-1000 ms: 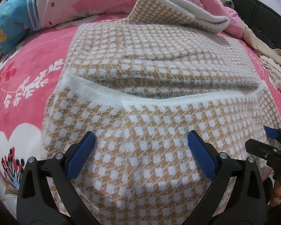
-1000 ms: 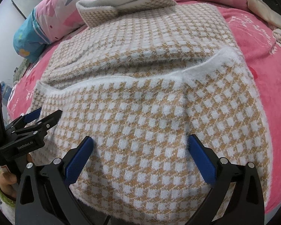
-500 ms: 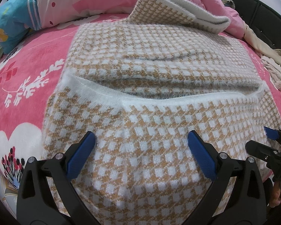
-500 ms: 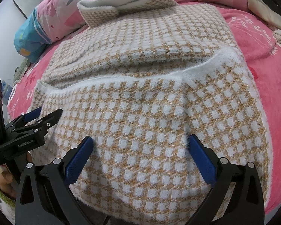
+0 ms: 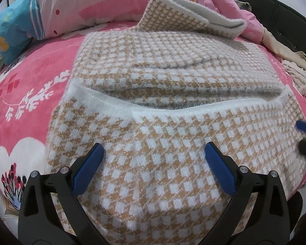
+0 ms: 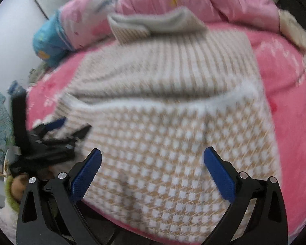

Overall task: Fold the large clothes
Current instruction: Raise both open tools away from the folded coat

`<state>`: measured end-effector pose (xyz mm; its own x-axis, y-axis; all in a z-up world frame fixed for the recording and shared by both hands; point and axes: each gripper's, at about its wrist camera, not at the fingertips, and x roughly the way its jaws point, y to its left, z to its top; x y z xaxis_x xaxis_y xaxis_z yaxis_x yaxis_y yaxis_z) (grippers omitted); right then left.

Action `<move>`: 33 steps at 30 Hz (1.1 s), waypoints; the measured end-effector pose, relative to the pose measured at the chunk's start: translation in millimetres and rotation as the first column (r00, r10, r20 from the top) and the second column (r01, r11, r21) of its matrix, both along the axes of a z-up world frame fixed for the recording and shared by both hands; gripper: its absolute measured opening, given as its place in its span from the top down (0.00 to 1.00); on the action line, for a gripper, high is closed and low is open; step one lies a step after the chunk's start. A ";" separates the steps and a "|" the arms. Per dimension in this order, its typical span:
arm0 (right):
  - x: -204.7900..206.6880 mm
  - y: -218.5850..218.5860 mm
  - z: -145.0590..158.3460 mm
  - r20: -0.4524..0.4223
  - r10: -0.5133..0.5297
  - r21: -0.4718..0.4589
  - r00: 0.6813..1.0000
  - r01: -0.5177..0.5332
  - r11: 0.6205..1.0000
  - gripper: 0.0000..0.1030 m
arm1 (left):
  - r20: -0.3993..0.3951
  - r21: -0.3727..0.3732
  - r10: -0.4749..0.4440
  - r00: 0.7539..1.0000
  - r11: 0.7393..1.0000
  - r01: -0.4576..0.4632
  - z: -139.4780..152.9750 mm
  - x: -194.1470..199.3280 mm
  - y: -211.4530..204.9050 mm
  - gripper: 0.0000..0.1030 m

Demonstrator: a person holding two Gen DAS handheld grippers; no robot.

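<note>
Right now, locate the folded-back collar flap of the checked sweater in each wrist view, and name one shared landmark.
Left wrist: the collar flap lies at top centre-right, at the sweater's far end against the pink quilt.
Right wrist: the collar flap, blurred, sits at top centre.
Shared landmark: the blue pillow end, upper left in both.

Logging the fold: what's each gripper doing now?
Left gripper: open, holding nothing, over the sweater.
Right gripper: open, holding nothing.
</note>
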<state>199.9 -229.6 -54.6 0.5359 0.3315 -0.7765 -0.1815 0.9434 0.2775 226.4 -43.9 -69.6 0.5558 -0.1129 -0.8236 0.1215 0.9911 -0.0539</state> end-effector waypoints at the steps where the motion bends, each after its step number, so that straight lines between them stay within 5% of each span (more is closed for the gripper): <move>1: 1.2 -1.9 6.2 0.014 0.003 0.009 1.000 -0.003 1.000 0.05 | 0.003 -0.001 0.000 1.000 1.000 0.000 -0.1 -0.9 0.1 0.06; 13: 49.8 -46.8 55.6 0.065 -0.053 0.185 0.996 0.040 0.982 0.05 | 0.032 -0.016 -0.005 0.999 1.000 0.005 5.9 -11.0 7.0 0.06; 22: 74.0 -60.6 57.6 0.058 -0.096 0.165 0.994 0.085 0.983 0.05 | 0.209 0.003 -0.049 0.977 0.999 0.049 63.3 -20.1 9.7 0.06; 27: 95.6 -56.4 69.0 0.083 -0.094 0.087 0.992 0.087 0.992 0.05 | 0.260 0.022 -0.059 0.964 0.998 0.055 106.2 10.7 18.4 0.06; 33: 146.2 -48.1 96.4 0.140 -0.057 0.045 0.988 0.052 0.998 0.08 | 0.282 -0.103 0.004 0.959 0.994 0.026 140.4 89.0 43.2 0.06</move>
